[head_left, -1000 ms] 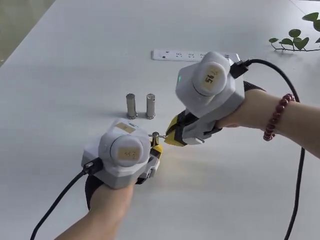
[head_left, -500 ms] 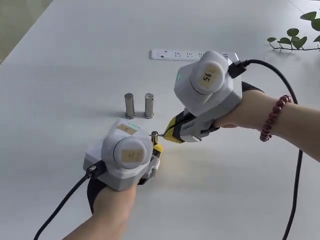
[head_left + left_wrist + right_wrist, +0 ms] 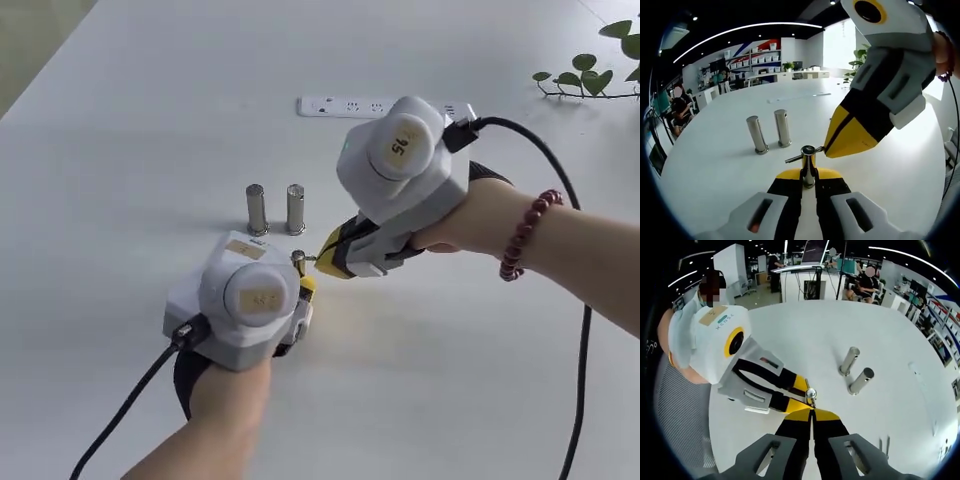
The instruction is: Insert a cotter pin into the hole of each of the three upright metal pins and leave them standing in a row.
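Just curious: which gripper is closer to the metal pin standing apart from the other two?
Left: the left gripper clamps that metal pin low down. The right gripper sits beside its top, at the cotter pin through it.

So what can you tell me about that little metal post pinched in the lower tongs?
It is a short, shiny silver cylindrical pin with a rounded cap, standing upright. The black, yellow-tipped left tongs are shut on its lower half, hiding its base. A thin metal cotter pin crosses just under the cap, apparently through a hole; the right tongs pinch that at its far end, above the white table.
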The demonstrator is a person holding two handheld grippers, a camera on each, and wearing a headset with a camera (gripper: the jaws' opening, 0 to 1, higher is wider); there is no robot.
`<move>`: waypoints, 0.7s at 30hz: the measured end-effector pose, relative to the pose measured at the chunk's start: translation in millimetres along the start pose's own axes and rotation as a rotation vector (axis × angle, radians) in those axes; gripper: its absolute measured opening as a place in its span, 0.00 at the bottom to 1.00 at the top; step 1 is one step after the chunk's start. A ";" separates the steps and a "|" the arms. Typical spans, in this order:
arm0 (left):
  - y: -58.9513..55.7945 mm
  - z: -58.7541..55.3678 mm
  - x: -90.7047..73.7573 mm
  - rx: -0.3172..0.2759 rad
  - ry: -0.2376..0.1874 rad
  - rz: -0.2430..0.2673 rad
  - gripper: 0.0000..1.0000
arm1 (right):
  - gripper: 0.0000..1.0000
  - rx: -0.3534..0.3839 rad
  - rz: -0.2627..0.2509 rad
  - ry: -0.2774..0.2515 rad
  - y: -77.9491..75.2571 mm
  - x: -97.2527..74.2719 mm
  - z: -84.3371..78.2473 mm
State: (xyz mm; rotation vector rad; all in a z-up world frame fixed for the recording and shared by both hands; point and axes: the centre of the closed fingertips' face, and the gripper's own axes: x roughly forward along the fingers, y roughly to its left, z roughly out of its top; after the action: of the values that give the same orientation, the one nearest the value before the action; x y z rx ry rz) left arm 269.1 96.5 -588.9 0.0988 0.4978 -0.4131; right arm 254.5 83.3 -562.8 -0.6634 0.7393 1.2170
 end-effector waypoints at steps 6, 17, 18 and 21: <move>9.2 0.4 1.4 -0.001 0.001 0.013 0.07 | 0.00 -0.003 -0.004 -0.002 -2.4 3.9 3.2; 15.2 1.2 2.5 0.002 -0.002 0.009 0.07 | 0.00 -0.041 -0.043 -0.044 -12.7 4.4 15.3; 15.4 1.2 2.5 0.004 -0.002 0.010 0.07 | 0.00 -0.040 -0.041 -0.048 -11.9 4.5 16.5; 15.8 1.4 2.7 0.006 -0.001 0.009 0.07 | 0.00 -0.043 -0.040 -0.048 -10.1 5.6 17.6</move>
State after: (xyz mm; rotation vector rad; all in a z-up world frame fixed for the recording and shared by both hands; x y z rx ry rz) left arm 278.4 109.6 -589.1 0.1068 0.4944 -0.4057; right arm 267.9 98.2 -556.2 -0.6794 0.6583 1.2110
